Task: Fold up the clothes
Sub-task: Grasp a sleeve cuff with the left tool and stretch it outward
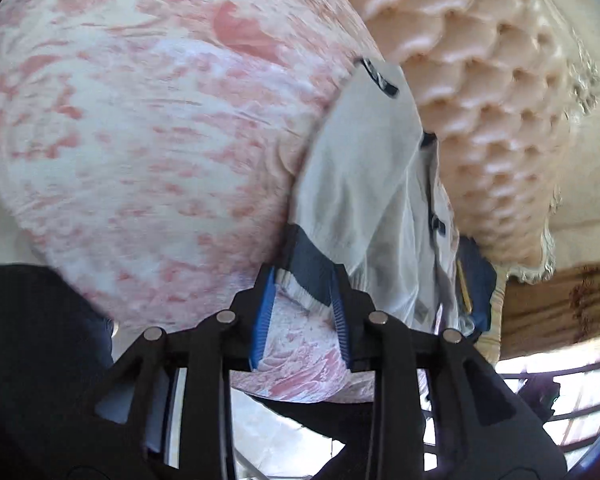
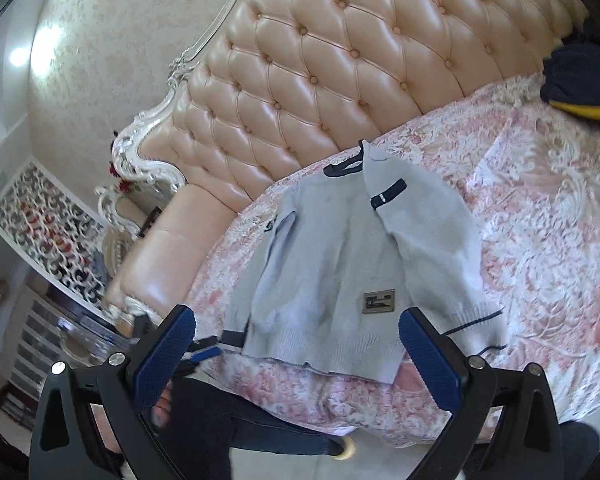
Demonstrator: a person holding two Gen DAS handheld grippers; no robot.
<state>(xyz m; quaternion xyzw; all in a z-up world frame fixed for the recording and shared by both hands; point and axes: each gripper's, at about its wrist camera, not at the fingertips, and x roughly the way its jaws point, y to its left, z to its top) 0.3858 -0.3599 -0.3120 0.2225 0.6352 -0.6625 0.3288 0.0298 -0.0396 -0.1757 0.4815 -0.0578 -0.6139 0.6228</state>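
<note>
A light grey knit sweater (image 2: 332,264) with navy trim and a small rectangular patch lies on the pink and white bedspread (image 2: 540,220), one sleeve folded across its front. My right gripper (image 2: 300,344) is open and empty, hovering above the sweater's hem near the bed's front edge. In the left wrist view the same sweater (image 1: 364,184) runs away from the camera. My left gripper (image 1: 304,284) is shut on the sweater's navy-trimmed edge, low at the bedspread (image 1: 140,128). The left gripper also shows at the sweater's left hem in the right wrist view (image 2: 204,350).
A tufted peach headboard (image 2: 340,60) stands behind the bed, and shows in the left wrist view (image 1: 480,100). A dark navy and yellow garment (image 2: 584,80) lies at the far right of the bed. A white carved screen (image 2: 48,236) and shelves are at left. The person's dark-trousered legs (image 2: 228,428) stand by the bed.
</note>
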